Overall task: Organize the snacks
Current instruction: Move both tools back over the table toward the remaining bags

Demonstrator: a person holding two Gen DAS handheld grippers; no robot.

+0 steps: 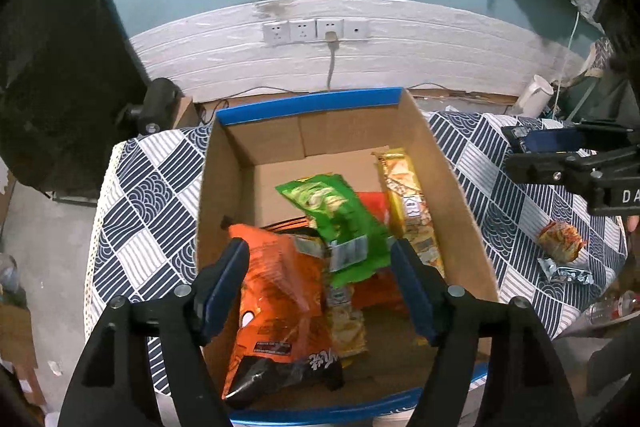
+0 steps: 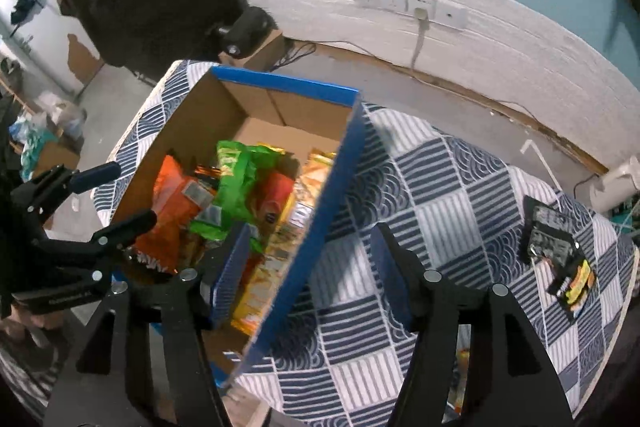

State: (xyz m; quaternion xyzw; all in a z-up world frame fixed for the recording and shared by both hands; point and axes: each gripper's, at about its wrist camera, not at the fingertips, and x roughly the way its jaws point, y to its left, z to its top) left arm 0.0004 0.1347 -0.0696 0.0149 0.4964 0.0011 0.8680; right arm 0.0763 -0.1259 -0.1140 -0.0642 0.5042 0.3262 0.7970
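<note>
Both tools stand open over the snack box, holding nothing.

The cardboard box point(image 1: 448, 163) with blue-taped edges sits on the desk point(image 1: 152, 195), which is covered in a navy-and-white patterned cloth. Inside it lie an orange bag point(image 1: 280, 291), a green packet point(image 1: 336, 215) on top of the pile, a red pack point(image 1: 374, 203) under the green one, and a long yellow pack point(image 1: 408, 203) along the box's right wall. The left tool point(image 1: 320, 259) hangs above the box with its jaws apart, the orange bag and green packet showing between them but not pinched. The right tool point(image 2: 308, 247) straddles the box's right wall, jaws apart and empty. Outside the box, on the cloth, rest a black packet point(image 2: 552, 239), a small orange-wrapped snack point(image 1: 560, 239) and a silvery wrapper point(image 1: 564, 271).
</note>
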